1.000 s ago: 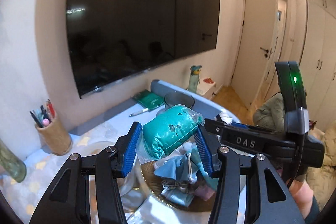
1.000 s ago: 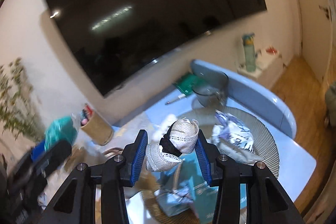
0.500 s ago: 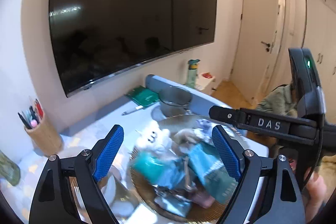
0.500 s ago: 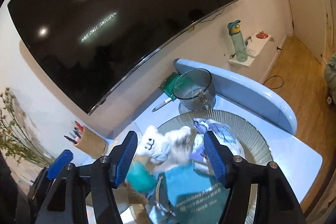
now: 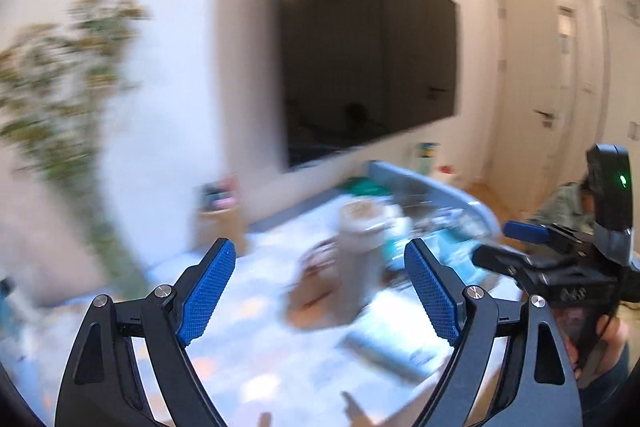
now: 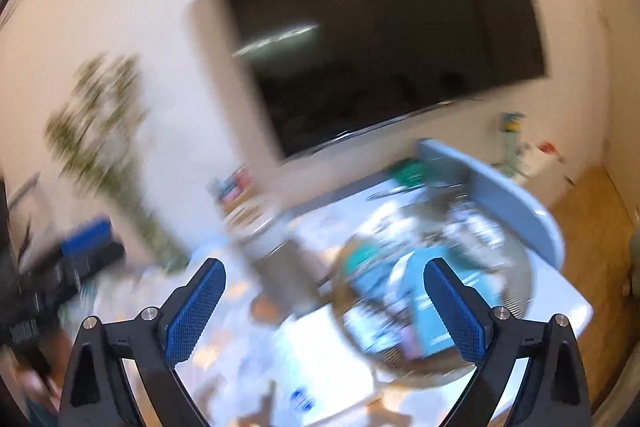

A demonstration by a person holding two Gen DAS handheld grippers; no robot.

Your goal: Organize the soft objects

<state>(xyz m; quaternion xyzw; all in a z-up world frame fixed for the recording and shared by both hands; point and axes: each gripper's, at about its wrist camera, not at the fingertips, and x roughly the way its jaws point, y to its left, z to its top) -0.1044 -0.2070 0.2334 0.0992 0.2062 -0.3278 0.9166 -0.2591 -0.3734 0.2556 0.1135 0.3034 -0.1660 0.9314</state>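
Soft teal and white bundles, smeared by motion blur, lie heaped on the round ribbed woven tray toward the right end of the pale blue patterned surface, near its raised blue far-right edge. The left claw and the right claw have both just been opening and now stand wide, blue ribbed pads apart with nothing between them. A tall beige cylinder, possibly a jar or cup, stands left of the tray. A wooden pen holder sits at the surface's far edge by the wall, beneath the large black wall-mounted screen, with a blurred green leafy plant at the left end.
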